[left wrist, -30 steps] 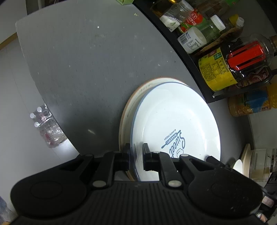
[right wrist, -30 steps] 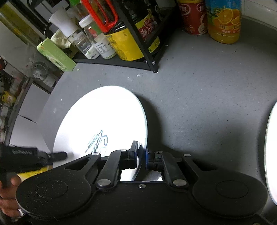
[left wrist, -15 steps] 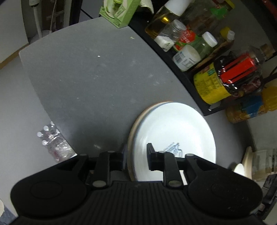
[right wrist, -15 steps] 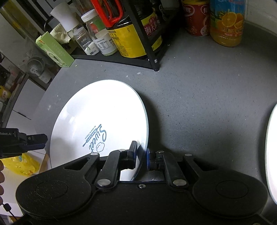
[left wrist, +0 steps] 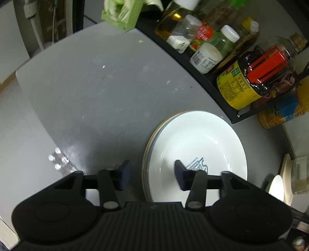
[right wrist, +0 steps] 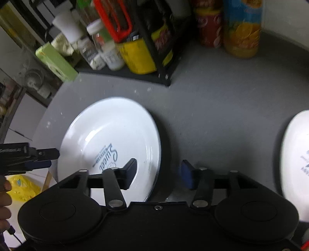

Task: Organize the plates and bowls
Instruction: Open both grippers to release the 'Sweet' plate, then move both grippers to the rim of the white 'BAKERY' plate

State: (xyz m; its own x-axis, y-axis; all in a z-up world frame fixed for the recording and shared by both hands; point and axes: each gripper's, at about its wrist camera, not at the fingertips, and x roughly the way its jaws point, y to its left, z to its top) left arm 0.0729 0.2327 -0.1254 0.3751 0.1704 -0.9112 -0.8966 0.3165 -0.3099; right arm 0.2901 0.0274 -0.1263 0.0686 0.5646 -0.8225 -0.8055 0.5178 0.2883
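Observation:
A white plate with blue "Sweet" lettering [left wrist: 195, 146] lies on top of a stack of plates [left wrist: 152, 139] on the grey table. My left gripper [left wrist: 150, 174] straddles the stack's near left rim, its jaws opening and clear of the rim. In the right wrist view the same white plate [right wrist: 108, 139] lies flat. My right gripper [right wrist: 158, 173] straddles its right rim, jaws opening, pads off the plate. The left gripper [right wrist: 29, 158] shows at the plate's left edge, held by a hand [right wrist: 4, 195].
A black rack [left wrist: 202, 77] of bottles and jars stands behind the plates. A green box [left wrist: 121, 13] sits at its end. Another white dish with blue print [right wrist: 295, 158] lies at the right. Juice bottles [right wrist: 243, 27] stand by the wall. The table edge [left wrist: 34, 112] runs at the left.
Both grippers have let go of the white plate and their jaws have spread. The plate, tilted before, now lies flat on the stack. Both cameras have risen a little.

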